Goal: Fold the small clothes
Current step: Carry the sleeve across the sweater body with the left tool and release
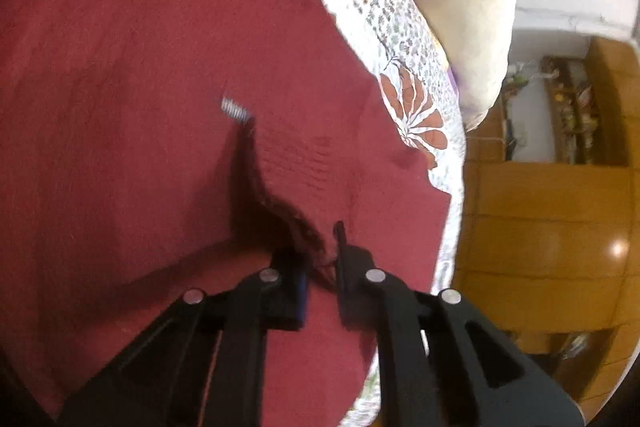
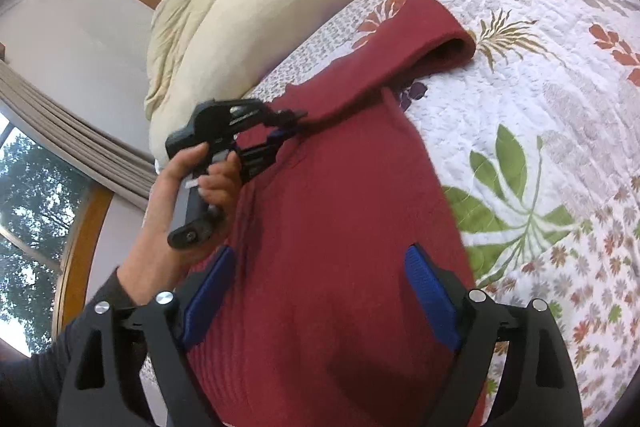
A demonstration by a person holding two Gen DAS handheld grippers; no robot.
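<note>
A dark red knit garment [image 1: 160, 67] lies spread on the bed and fills most of the left wrist view; a small white label [image 1: 236, 109] shows on it. My left gripper [image 1: 320, 267] is shut on a pinched ridge of this fabric, lifting it slightly. In the right wrist view the same garment [image 2: 340, 227] runs up the bed, with one part [image 2: 440, 39] folded over at its far end. There the left gripper [image 2: 292, 126], held by a hand [image 2: 188, 195], grips the garment's left edge. My right gripper [image 2: 320, 295] hangs open over the near end, its blue pads [image 2: 428, 295] apart.
A white floral quilt [image 2: 540, 127] covers the bed, and its edge [image 1: 380, 27] borders the garment. A cream pillow or bundled blanket [image 2: 260, 7] lies at the bed's far left. The wooden floor [image 1: 540, 207] lies beyond the bed edge. Windows and a curtain [image 2: 80, 147] are on the left.
</note>
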